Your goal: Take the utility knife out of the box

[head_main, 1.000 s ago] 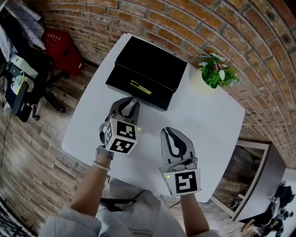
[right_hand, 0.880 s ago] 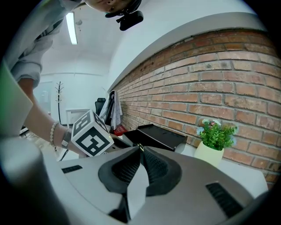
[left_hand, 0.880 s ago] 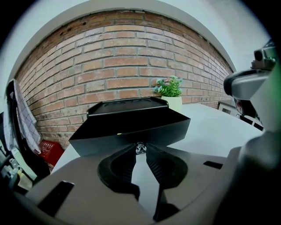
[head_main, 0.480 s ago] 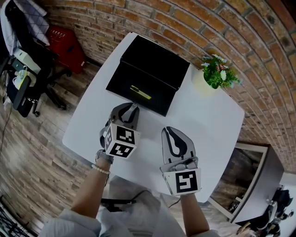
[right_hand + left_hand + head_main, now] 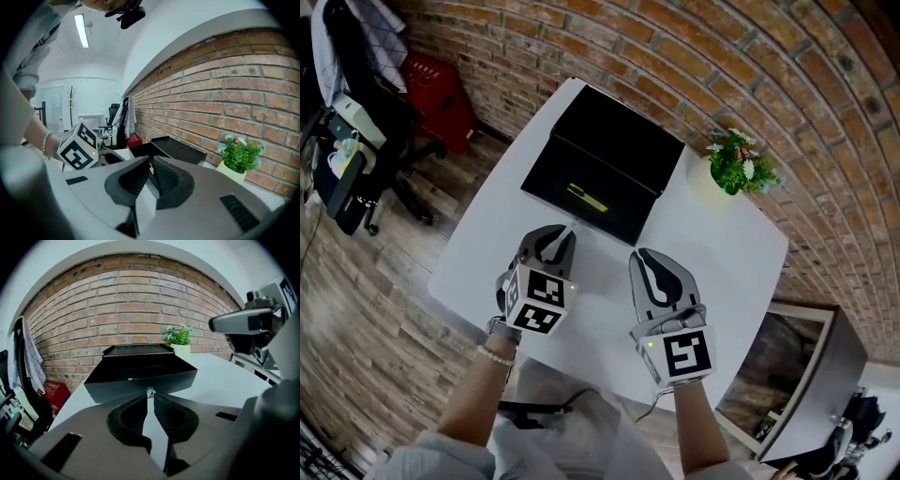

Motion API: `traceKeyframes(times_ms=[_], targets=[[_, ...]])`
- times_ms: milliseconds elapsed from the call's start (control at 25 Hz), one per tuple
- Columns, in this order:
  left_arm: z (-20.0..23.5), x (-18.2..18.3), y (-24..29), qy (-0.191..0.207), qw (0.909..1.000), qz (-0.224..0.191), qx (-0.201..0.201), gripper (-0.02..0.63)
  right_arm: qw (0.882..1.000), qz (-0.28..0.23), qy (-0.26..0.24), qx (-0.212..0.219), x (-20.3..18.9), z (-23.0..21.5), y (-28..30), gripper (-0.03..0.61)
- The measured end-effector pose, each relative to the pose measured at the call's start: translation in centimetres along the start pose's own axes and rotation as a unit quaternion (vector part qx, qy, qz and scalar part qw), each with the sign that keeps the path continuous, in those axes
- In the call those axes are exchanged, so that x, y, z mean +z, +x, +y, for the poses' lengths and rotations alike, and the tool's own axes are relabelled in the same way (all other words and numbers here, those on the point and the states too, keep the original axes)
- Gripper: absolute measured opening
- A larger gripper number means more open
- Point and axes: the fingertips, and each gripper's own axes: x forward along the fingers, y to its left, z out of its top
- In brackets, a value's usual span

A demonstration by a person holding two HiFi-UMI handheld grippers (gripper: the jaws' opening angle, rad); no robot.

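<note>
Lying in the open box [image 5: 623, 141], the utility knife [image 5: 587, 199] looks light and stiff, best pinched mid-body; left gripper [image 5: 565, 232] and right gripper [image 5: 645, 256] are both closed, empty.

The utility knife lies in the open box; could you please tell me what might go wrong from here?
1. The left gripper and right gripper both have jaws together; reaching in unopened could shove the utility knife.
2. The knife lies flat in the box, so a jaw might catch its wall and drag it.
3. A wide right swing could tip the potted plant nearby.
</note>
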Motion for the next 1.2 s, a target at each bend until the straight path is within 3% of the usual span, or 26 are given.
traceKeyframes(times_ms=[240,520,720,1080,1200], targets=[[0.4,1.9,-3.4,-0.019,0.999,-0.039,-0.01,0.02,0.999,0.004,-0.01,0.035,1.8,-1.4,3.1,0.055],[2.6,4.5,-7.5,-0.023,0.9965,-0.079,0.016,0.018,0.992,0.036,-0.08,0.09,2.1,-0.9,7.6,0.055],[4.2,5.5,-9.9,-0.034,0.9935,-0.101,0.039,0.018,0.98,0.072,-0.111,0.146,1.0,0.2,10.9,0.055],[6.9,5.5,-11.9,-0.051,0.9894,-0.115,0.073,0.018,0.96,0.134,-0.143,0.2,-2.0,0.7,15.8,0.058],[7.5,5.3,-12.1,-0.054,0.9885,-0.116,0.081,0.018,0.95,0.16,-0.157,0.216,-3.1,1.2,17.0,0.104]])
